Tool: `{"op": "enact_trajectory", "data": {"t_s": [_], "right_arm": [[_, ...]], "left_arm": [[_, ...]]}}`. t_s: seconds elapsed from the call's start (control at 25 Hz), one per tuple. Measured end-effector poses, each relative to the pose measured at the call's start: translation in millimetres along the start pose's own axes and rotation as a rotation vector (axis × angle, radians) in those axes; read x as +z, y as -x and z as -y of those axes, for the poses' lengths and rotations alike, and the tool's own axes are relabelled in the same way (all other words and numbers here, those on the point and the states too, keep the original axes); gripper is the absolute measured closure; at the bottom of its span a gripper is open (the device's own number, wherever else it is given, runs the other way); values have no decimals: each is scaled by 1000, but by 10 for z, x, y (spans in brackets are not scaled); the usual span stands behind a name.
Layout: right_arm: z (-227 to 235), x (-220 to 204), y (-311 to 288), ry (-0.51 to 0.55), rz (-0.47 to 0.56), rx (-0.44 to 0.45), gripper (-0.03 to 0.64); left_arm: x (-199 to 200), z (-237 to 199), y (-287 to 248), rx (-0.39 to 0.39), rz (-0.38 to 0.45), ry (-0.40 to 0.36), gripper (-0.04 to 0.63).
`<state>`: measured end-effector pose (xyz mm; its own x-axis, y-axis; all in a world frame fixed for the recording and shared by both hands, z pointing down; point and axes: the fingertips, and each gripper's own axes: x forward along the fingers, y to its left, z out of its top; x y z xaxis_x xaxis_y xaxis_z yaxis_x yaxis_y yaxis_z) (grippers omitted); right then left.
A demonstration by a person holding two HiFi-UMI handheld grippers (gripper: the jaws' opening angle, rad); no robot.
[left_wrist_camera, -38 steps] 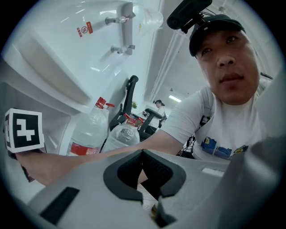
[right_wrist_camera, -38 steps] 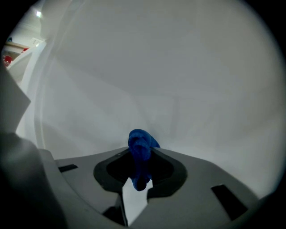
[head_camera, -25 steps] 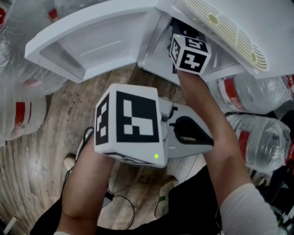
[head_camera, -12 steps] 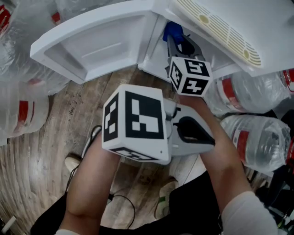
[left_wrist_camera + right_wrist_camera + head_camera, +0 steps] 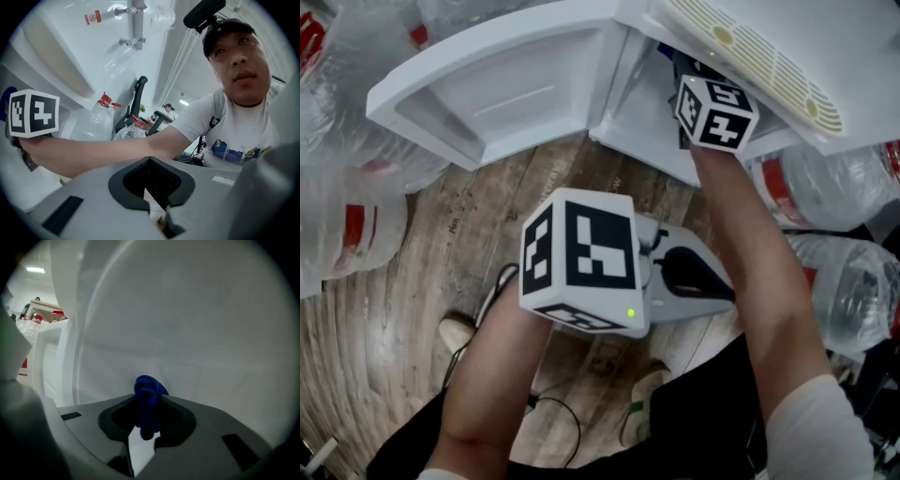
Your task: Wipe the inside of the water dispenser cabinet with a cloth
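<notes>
The white water dispenser cabinet (image 5: 628,112) stands open at the top of the head view. My right gripper (image 5: 148,401) reaches inside it, and only its marker cube (image 5: 715,111) shows from above. It is shut on a blue cloth (image 5: 149,394), whose bunched end pokes out past the jaws just short of the white inner wall (image 5: 197,324). Whether the cloth touches the wall I cannot tell. My left gripper (image 5: 727,289) is held low outside the cabinet, near the right forearm, with its jaws shut and nothing between them. In the left gripper view its tips (image 5: 149,160) meet and point up towards the person.
The cabinet door (image 5: 487,84) is swung open to the left. The dispenser's vented panel (image 5: 759,56) overhangs at the upper right. Large water bottles crowd the left (image 5: 347,225) and the right (image 5: 848,291). A cable (image 5: 553,412) and shoes lie on the wooden floor (image 5: 422,281).
Half a second ago the right gripper was drawn back out with the blue cloth showing; it has since gone back into the cabinet, further right. The left gripper has barely shifted.
</notes>
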<state>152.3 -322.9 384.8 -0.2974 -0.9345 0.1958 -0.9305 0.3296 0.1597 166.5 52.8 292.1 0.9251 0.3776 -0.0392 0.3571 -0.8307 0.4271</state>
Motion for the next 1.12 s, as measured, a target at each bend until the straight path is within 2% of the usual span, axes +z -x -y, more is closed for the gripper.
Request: {"op": "enact_trajectory", "data": {"t_s": [0.2, 0.56, 0.88, 0.96, 1.12], "right_arm": [[-45, -12, -102, 17, -6, 27, 532], [-443, 166, 259, 39, 84, 89, 532], [-732, 202, 577, 194, 128, 117, 532], [-732, 187, 629, 189, 134, 119, 532], [-447, -12, 600, 96, 99, 59, 532]], "left_arm": [[-4, 0, 4, -3, 8, 1, 594], [-19, -24, -26, -21, 7, 3, 594], [-11, -70, 7, -11, 14, -2, 594], [-31, -83, 1, -13, 11, 2, 594], [-39, -88, -9, -18, 4, 3, 594]]}}
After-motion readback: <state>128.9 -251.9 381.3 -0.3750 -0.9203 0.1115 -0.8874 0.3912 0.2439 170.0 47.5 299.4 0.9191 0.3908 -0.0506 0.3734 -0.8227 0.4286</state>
